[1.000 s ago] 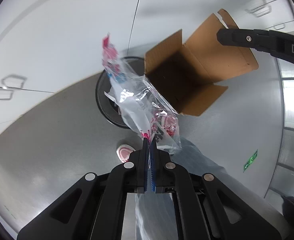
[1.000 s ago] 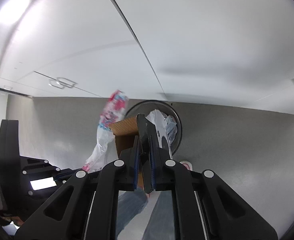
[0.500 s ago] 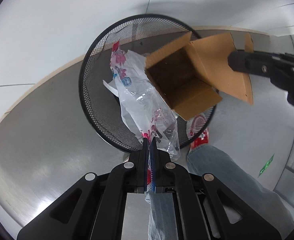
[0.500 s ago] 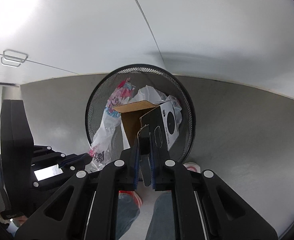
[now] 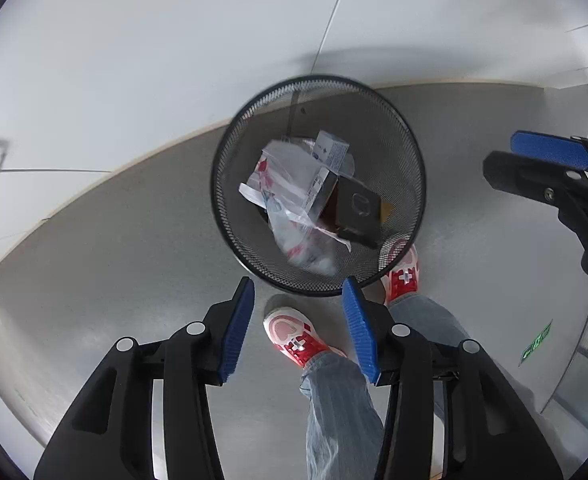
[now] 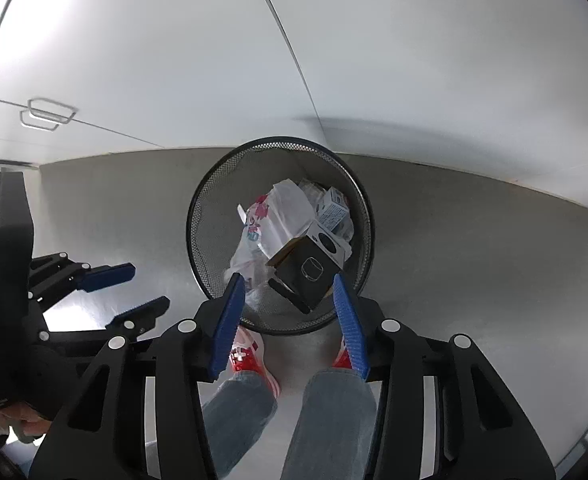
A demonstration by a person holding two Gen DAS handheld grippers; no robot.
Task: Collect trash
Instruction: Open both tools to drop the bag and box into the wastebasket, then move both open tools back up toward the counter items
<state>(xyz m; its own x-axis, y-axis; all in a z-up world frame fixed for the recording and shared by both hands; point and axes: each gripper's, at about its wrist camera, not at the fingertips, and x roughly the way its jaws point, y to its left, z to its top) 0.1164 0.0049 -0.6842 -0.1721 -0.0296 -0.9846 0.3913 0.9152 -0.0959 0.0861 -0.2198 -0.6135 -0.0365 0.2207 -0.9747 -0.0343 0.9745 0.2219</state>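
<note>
Both tools hang over a black mesh bin (image 5: 318,188) on the grey floor (image 5: 113,264), and both have their blue-padded jaws spread wide with nothing between them. The left tool (image 5: 298,292) sits just short of the bin's rim at 6 o'clock; the right tool (image 6: 285,286) likewise frames the near rim in its own view.

The trash is inside the bin. A clear plastic bag with red and pink print (image 5: 289,216) lies crumpled toward 7 o'clock of the bin's middle, and a dark cardboard box (image 5: 358,212) with a brown inner flap rests tilted against the wall at about 4 o'clock. A small white and blue carton (image 5: 330,152) lies at 12 o'clock among the rest.

The left wrist view shows the right tool from the side at 3 o'clock, one blue pad (image 5: 550,152) facing up. The right wrist view shows the left tool at 9 o'clock instead, and shows the box's printed dark face (image 6: 314,268) more squarely. Both views catch red and white shoes (image 5: 294,336) and jeans (image 5: 338,408) just beside the bin, and white cabinet doors (image 6: 173,60) behind it.
</note>
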